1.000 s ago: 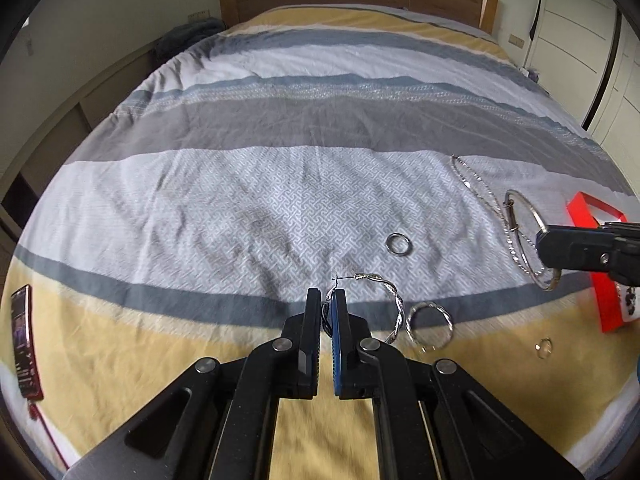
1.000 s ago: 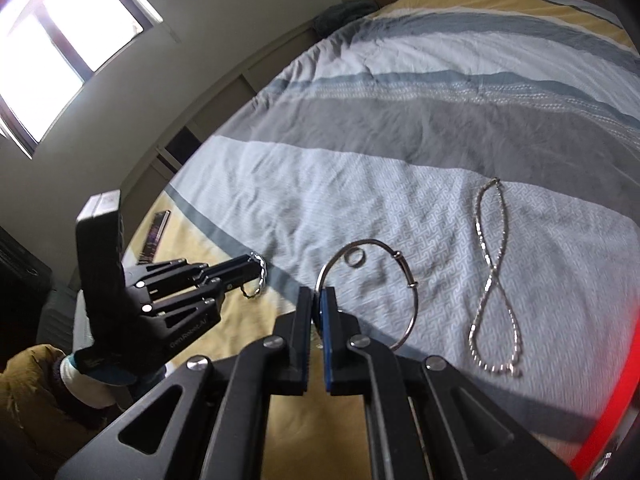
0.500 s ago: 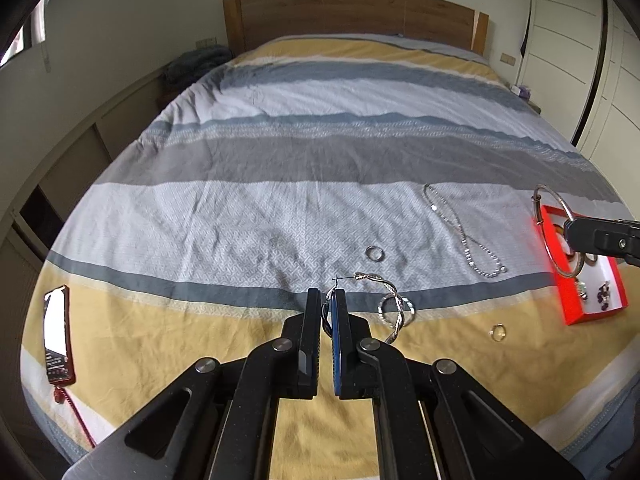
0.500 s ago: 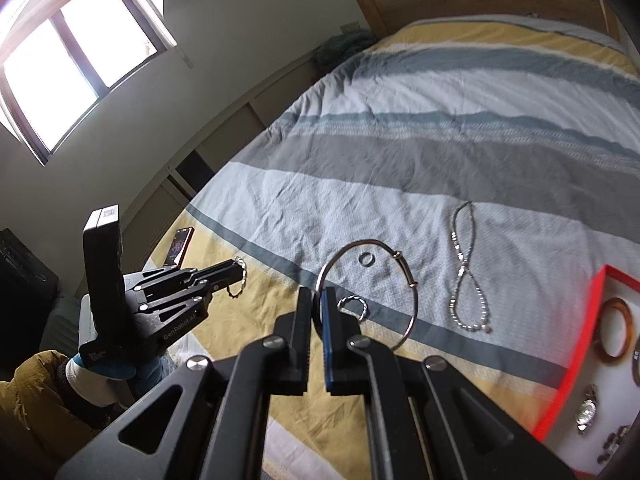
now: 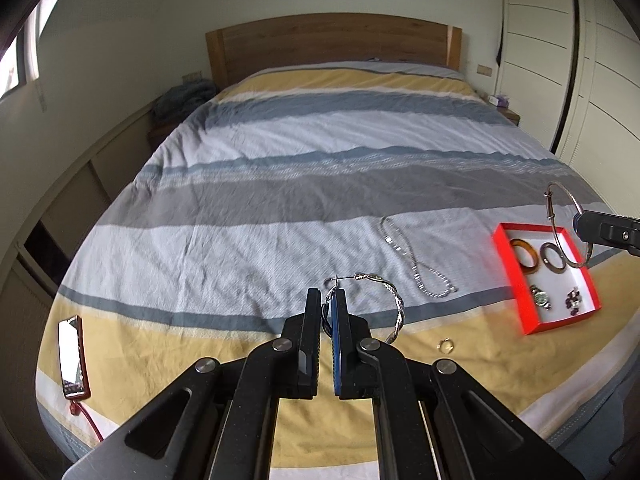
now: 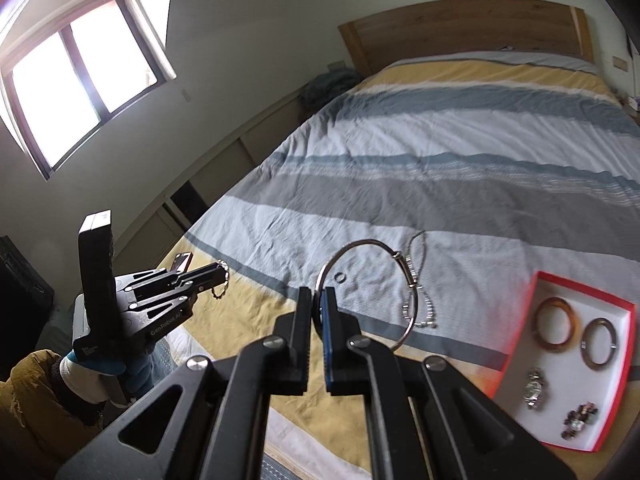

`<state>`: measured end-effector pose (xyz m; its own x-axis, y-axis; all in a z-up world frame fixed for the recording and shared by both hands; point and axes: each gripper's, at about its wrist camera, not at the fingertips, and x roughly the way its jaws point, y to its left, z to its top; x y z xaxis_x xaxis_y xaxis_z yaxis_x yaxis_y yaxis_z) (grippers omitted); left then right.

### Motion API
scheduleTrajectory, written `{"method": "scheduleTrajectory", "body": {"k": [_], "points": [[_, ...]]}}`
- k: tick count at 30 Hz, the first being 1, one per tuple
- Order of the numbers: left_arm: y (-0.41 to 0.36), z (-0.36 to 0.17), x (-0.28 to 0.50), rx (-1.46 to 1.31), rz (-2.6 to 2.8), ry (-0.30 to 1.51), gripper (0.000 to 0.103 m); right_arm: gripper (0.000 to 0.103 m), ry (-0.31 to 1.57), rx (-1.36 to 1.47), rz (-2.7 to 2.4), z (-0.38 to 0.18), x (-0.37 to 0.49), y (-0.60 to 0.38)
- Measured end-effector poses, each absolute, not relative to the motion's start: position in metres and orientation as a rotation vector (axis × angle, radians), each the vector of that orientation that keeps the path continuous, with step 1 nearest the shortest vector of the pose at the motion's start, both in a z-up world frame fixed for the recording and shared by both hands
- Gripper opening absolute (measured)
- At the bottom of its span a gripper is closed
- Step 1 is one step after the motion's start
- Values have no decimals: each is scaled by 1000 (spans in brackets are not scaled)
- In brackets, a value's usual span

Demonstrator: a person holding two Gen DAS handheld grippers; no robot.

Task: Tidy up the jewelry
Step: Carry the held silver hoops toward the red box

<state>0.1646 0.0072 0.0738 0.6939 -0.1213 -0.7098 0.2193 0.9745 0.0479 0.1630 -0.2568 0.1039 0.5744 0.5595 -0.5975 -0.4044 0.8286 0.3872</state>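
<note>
My left gripper (image 5: 327,298) is shut on a twisted silver hoop earring (image 5: 394,304), held above the bed. My right gripper (image 6: 319,296) is shut on a thin silver bangle (image 6: 404,276), held in the air left of the red jewelry box (image 6: 516,344). In the left wrist view the bangle (image 5: 554,216) hangs over the box (image 5: 516,280). The box holds an amber bangle (image 6: 536,326), a grey ring bangle (image 6: 584,344), a watch (image 6: 534,390) and a dark trinket (image 6: 578,420). A silver necklace (image 5: 416,268) and a small ring (image 5: 445,346) lie on the bedspread.
The striped bedspread (image 5: 280,208) covers a wide bed with a wooden headboard (image 5: 332,44). A phone (image 5: 71,352) with a red cable lies at the bed's left front corner. Another small ring (image 6: 340,277) lies on the bed. White wardrobes (image 5: 560,60) stand on the right.
Both grippers have risen and pulled back from the bed with their pieces. The right gripper carried the bangle rightward, over the red box. More of the room and the box now show.
</note>
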Motion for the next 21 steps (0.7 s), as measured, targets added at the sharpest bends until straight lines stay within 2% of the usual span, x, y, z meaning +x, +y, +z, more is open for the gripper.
{"method": "scheduleTrajectory", "body": {"k": [11,21], "points": [[-61,93,157,177,-274,750,5,4,716,246,455,117,135,-339],[-148,85,166,214,-398,754,5,4,719,249,324,114,118,-417]]}}
